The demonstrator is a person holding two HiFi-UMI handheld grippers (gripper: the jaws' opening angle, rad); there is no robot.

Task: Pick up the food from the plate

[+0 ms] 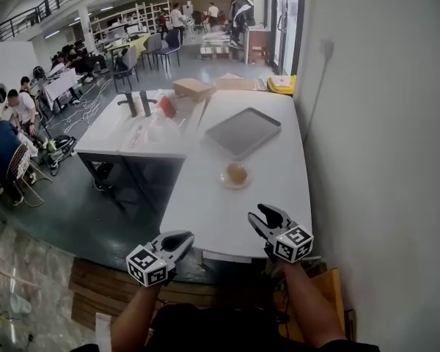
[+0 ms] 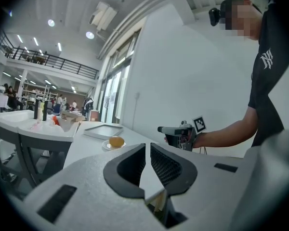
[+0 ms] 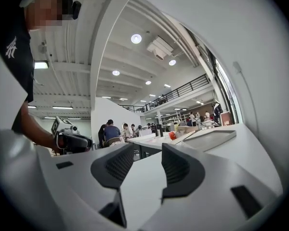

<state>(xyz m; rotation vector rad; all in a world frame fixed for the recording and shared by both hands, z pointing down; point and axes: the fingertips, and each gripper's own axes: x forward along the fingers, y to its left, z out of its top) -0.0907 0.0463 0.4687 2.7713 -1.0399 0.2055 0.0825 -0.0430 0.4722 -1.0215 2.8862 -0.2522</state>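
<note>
We read white letters "NY" on chest of person's black shirt. We can read nothing else here.

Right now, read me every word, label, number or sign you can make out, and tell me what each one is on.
"NY": white interlocked letters on the person's black shirt.
The left gripper and right gripper carry black-and-white square patterns only, no letters.
The cardboard boxes: any print is too small to read.
</note>
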